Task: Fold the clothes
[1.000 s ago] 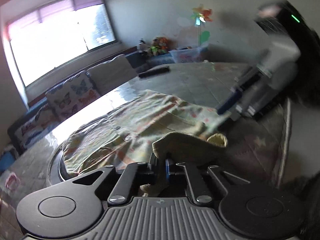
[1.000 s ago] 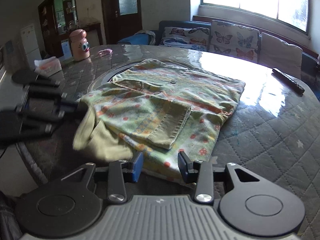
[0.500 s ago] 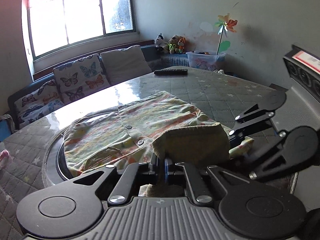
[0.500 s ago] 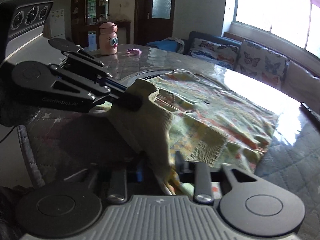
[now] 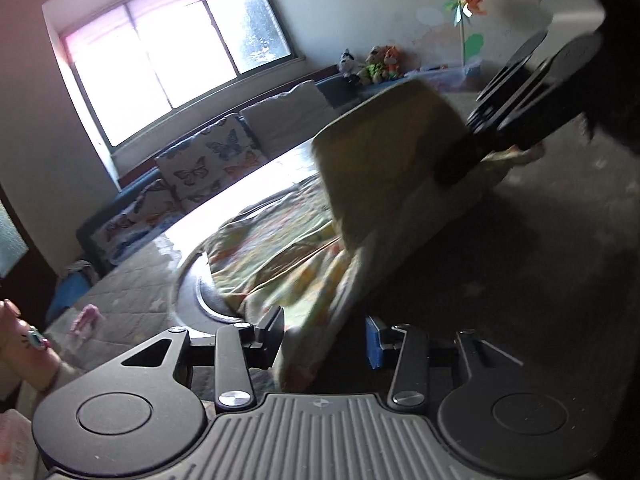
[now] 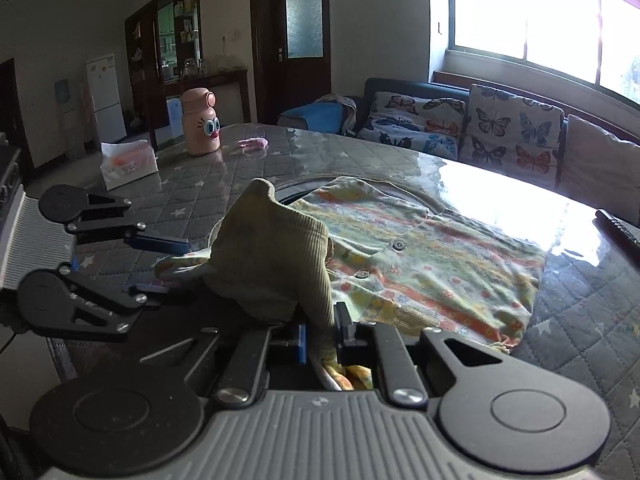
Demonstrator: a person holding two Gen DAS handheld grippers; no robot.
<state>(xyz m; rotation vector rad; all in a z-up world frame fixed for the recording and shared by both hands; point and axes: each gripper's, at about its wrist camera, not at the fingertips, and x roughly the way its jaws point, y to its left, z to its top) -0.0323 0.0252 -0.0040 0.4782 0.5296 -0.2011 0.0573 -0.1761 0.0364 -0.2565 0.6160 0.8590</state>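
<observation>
A yellow-green flowered child's shirt [image 6: 432, 252] with an olive ribbed hem lies partly folded on the quilted table. My right gripper [image 6: 320, 338] is shut on the olive hem [image 6: 272, 264] and holds it lifted over the shirt. My left gripper [image 5: 324, 334] is open; the cloth [image 5: 308, 264] hangs between its fingers without being pinched. In the right wrist view the left gripper [image 6: 168, 268] sits at the left, open beside the lifted hem. In the left wrist view the right gripper [image 5: 480, 128] holds the raised fold [image 5: 384, 152] at upper right.
A pink cartoon bottle [image 6: 199, 122], a tissue pack [image 6: 127, 162] and a small pink item [image 6: 253, 143] stand on the far left of the table [image 6: 600, 312]. A dark remote [image 6: 618, 230] lies at the right edge. A sofa with butterfly cushions [image 6: 500, 128] runs behind.
My left gripper has opened and let go of the hem. My right gripper has closed on the hem and lifted it higher. The left view has tilted.
</observation>
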